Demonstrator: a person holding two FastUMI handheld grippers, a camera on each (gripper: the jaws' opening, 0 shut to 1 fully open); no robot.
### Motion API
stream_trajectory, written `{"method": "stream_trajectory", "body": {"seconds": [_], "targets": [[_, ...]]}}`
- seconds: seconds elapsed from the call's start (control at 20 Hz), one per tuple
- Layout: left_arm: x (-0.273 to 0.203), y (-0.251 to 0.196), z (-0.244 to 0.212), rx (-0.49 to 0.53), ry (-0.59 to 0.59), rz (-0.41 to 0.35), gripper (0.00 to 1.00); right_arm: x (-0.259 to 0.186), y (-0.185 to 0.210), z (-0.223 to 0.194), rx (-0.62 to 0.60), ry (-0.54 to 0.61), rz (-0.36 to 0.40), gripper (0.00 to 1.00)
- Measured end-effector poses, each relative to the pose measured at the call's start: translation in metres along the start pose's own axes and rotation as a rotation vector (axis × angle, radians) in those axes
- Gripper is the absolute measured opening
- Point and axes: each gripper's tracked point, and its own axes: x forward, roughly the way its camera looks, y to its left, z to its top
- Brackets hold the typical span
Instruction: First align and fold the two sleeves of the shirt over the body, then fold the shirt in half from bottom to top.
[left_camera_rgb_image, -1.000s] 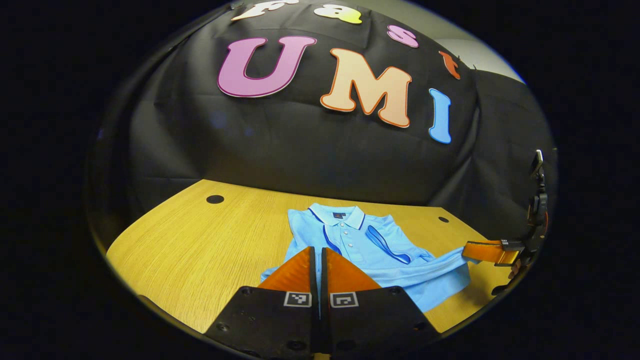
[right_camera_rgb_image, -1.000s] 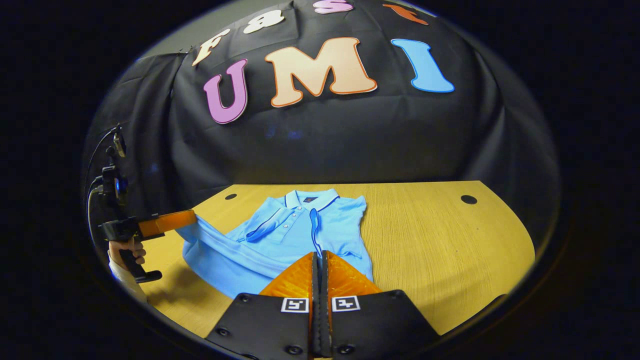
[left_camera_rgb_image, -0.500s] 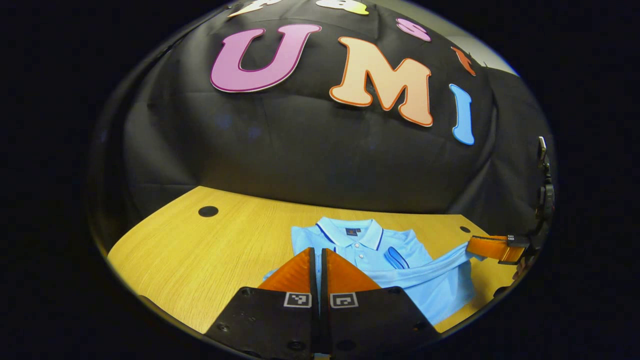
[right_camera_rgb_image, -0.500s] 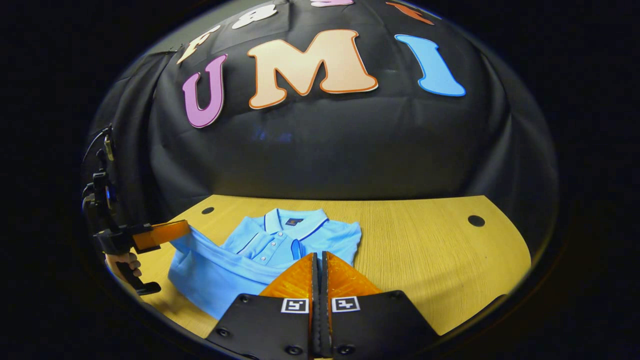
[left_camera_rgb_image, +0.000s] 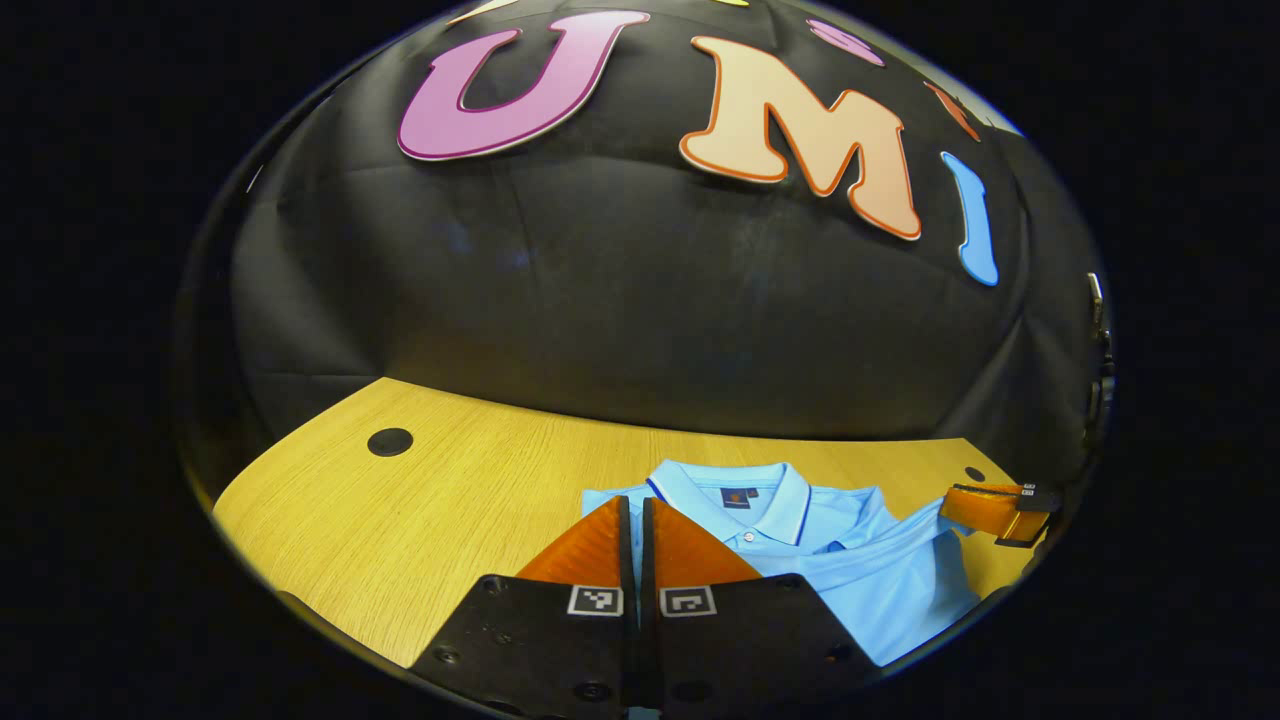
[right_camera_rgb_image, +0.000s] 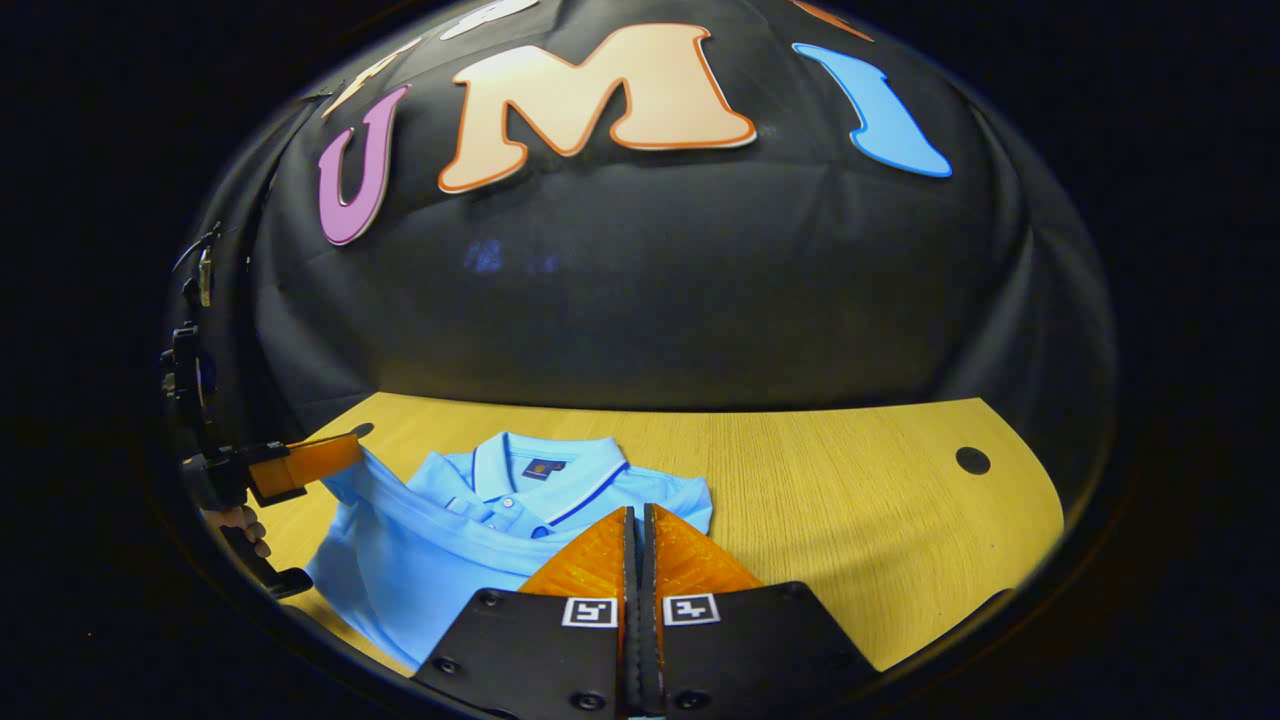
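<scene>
A light blue polo shirt lies on the wooden table, collar toward the wall. Its bottom hem is raised in a taut band over the body, just short of the collar. My left gripper is shut on one end of that hem. Farther right in the left gripper view, my right gripper pinches the other end. In the right gripper view the shirt and collar sit lower left. There my right gripper is shut on the hem, and the left gripper holds its corner at far left.
The table has round cable holes near its back corners. A hand grips the left gripper's handle at the left edge of the right gripper view. Bare wood stretches right of the shirt. The black cloth wall stands just behind the table.
Both grippers have carried the hem forward and lower toward the collar. The folded sleeves and button placket, visible before, are now covered by the lifted lower half.
</scene>
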Motion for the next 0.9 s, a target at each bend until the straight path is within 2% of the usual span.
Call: {"method": "stream_trajectory", "body": {"seconds": [0.3, 0.4, 0.45, 0.5, 0.55, 0.65, 0.7, 0.9], "targets": [[0.022, 0.0, -0.021, 0.037, 0.044, 0.026, 0.0, 0.018, -0.01, -0.022, 0.061, 0.048, -0.004, 0.02], [0.018, -0.008, -0.023, 0.016, 0.06, 0.013, 0.01, 0.017, -0.007, -0.028, 0.073, 0.069, 0.021, 0.12], [0.017, -0.009, -0.025, 0.01, 0.066, 0.011, 0.02, 0.015, -0.004, -0.026, 0.071, 0.068, 0.033, 0.35], [0.012, -0.01, -0.024, 0.01, 0.076, 0.007, 0.13, 0.012, -0.003, -0.024, 0.06, 0.059, 0.036, 0.48], [0.006, -0.01, -0.024, 0.009, 0.088, 0.014, 0.27, 0.008, -0.001, -0.023, 0.05, 0.049, 0.04, 0.7], [-0.007, -0.006, -0.021, 0.009, 0.096, 0.038, 0.75, -0.003, 0.004, -0.02, 0.039, 0.031, 0.052, 0.91], [-0.012, -0.007, -0.02, 0.006, 0.089, 0.036, 0.99, -0.009, 0.006, -0.018, 0.04, 0.026, 0.06, 0.97], [-0.053, -0.011, -0.002, 0.016, 0.051, 0.026, 0.96, -0.042, 0.013, -0.009, 0.045, -0.015, 0.085, 0.98]]}}
